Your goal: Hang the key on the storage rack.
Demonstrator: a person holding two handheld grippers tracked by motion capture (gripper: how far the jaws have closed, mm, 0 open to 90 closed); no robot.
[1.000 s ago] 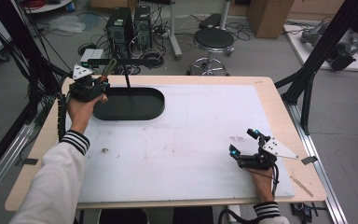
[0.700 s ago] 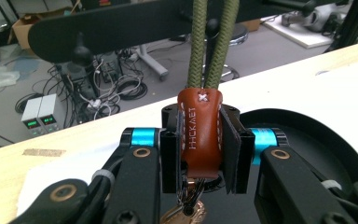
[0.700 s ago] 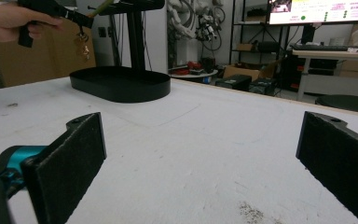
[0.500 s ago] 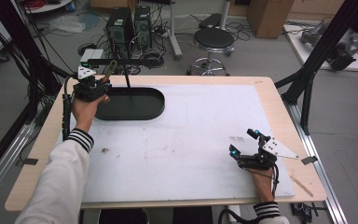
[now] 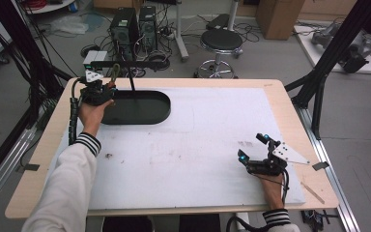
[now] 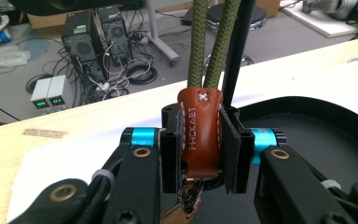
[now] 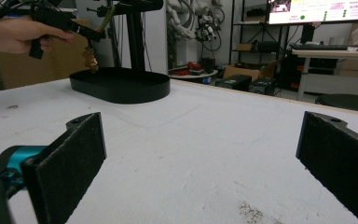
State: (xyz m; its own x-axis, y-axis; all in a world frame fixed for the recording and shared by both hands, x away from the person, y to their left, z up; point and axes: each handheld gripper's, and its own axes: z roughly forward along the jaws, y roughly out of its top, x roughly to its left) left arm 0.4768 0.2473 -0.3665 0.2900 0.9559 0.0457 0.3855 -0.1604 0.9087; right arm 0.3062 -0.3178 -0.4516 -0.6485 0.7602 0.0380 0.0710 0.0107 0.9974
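Left gripper (image 6: 200, 154) is clamped on a brown leather tab (image 6: 199, 135), its two black jaws pressing the tab's flat sides, as the left gripper view shows. From the top of the tab two strands of olive green cord (image 6: 214, 42) rise out of the picture; beneath the jaws a bit of brass-coloured metal hardware (image 6: 179, 212) dangles, probably a keyring clip, though it is too cut off to be sure. In the high view the left gripper (image 5: 96, 92) is raised at the near left end of a black oval tray (image 5: 140, 113), beside a thin black post (image 5: 132, 84) that carries a horizontal bar (image 5: 125, 63), and the cord appears to loop over that bar.

Judging from this, the step is either hanging the loop on the bar or lifting it off. To do it well, the squeeze should sit on the leather rather than the cord, since the tab is stiff and will not slide; the pull should follow the line of the cord so the loop runs freely along the bar and does not drag the stand over.

Right gripper (image 5: 253, 147) rests on the white mat (image 5: 198, 145) near the front right corner, well apart from the tray, jaws spread wide and holding nothing; it could steady the tray's rim if the stand tips
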